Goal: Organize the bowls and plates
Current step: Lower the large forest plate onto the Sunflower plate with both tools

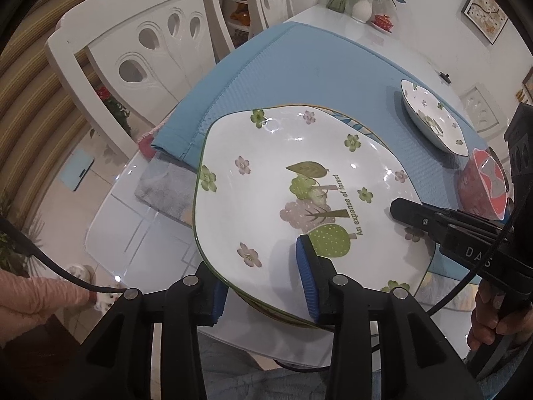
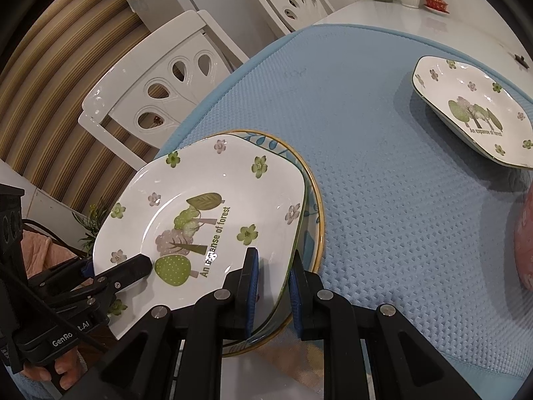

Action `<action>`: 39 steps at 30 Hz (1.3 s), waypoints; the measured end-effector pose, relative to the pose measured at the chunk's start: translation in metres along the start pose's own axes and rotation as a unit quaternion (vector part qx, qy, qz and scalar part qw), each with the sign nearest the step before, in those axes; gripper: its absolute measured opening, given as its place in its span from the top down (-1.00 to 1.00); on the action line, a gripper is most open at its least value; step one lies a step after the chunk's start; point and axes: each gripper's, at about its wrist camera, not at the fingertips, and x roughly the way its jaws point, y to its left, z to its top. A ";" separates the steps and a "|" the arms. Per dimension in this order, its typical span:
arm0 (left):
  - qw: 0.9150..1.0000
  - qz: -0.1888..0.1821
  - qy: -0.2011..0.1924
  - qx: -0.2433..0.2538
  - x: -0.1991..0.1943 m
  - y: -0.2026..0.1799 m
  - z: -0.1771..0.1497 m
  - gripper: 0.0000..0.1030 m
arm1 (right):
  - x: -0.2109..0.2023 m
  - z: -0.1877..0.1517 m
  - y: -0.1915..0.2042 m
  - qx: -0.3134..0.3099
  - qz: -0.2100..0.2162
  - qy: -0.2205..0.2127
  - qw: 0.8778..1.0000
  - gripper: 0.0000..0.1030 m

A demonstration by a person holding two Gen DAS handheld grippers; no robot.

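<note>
At the near left edge of the blue mat (image 2: 383, 173), the left gripper (image 1: 263, 280) has its blue-padded fingers (image 1: 308, 283) clamped over the rim of the forest plate (image 1: 293, 200), one pad on top and the other underneath. That white plate, with its trees and little flowers, sits on a yellow-rimmed plate (image 2: 311, 206) with a blue leaf pattern, which shows only as a crescent along its right side. Just beside it, the right gripper (image 2: 271, 286) straddles the forest plate's near right edge, one finger over the plate face and the other outside the rim; whether it actually pinches, I cannot tell. Farther right and well apart on the mat lies a second forest plate (image 2: 473, 110), flat and on its own. At the right edge a pink bowl (image 1: 483, 183) stands near it. White chairs (image 2: 156, 83) stand behind the table on the left.
</note>
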 end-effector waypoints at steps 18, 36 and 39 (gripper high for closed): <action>0.999 0.002 0.036 0.018 0.005 0.002 0.000 0.31 | 0.002 -0.002 -0.007 0.016 0.026 0.016 0.999 0.68; 0.998 -0.030 0.048 0.009 0.009 0.001 -0.004 0.31 | 0.001 -0.002 -0.009 0.017 0.025 0.020 0.999 0.68; 0.998 -0.032 0.049 0.009 0.010 0.002 -0.004 0.31 | 0.000 -0.002 -0.011 0.022 0.031 0.021 0.999 0.68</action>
